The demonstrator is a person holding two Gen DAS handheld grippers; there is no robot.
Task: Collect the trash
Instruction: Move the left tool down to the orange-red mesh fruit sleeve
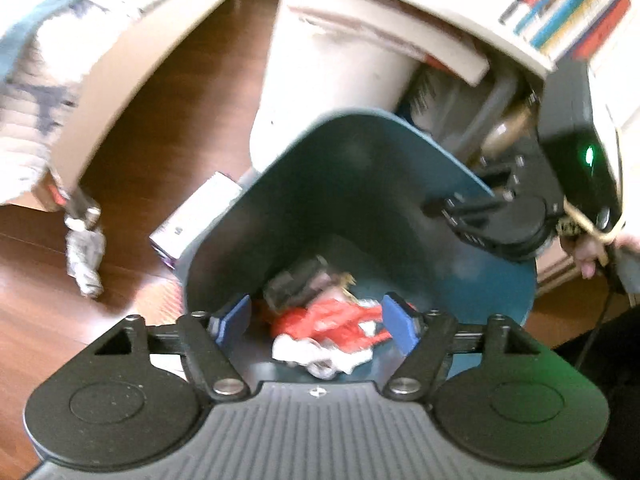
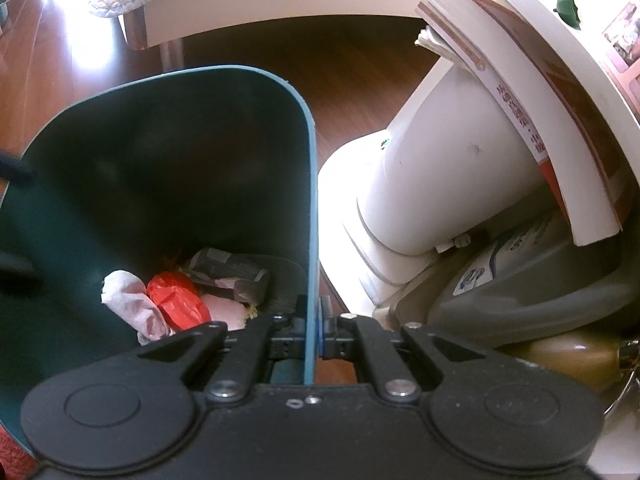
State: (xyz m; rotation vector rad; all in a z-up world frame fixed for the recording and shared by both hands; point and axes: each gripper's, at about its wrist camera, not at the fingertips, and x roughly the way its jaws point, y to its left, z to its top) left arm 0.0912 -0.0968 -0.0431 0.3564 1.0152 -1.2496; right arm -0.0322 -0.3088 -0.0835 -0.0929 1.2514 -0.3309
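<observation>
Wooden floor point(image 1: 168, 80), bin point(image 1: 360, 208) on it: right gripper point(image 2: 316, 334) fingers pinch its rim; left gripper point(image 1: 316, 320) fingers wide, empty, directly above red wrapper point(image 1: 336, 320) (already inside).

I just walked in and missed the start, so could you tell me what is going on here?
A person is collecting trash into a teal bin. The right gripper is shut on the bin's rim, steadying it. The left gripper hangs open and empty above the bin, where red wrappers and crumpled paper already lie.
</observation>
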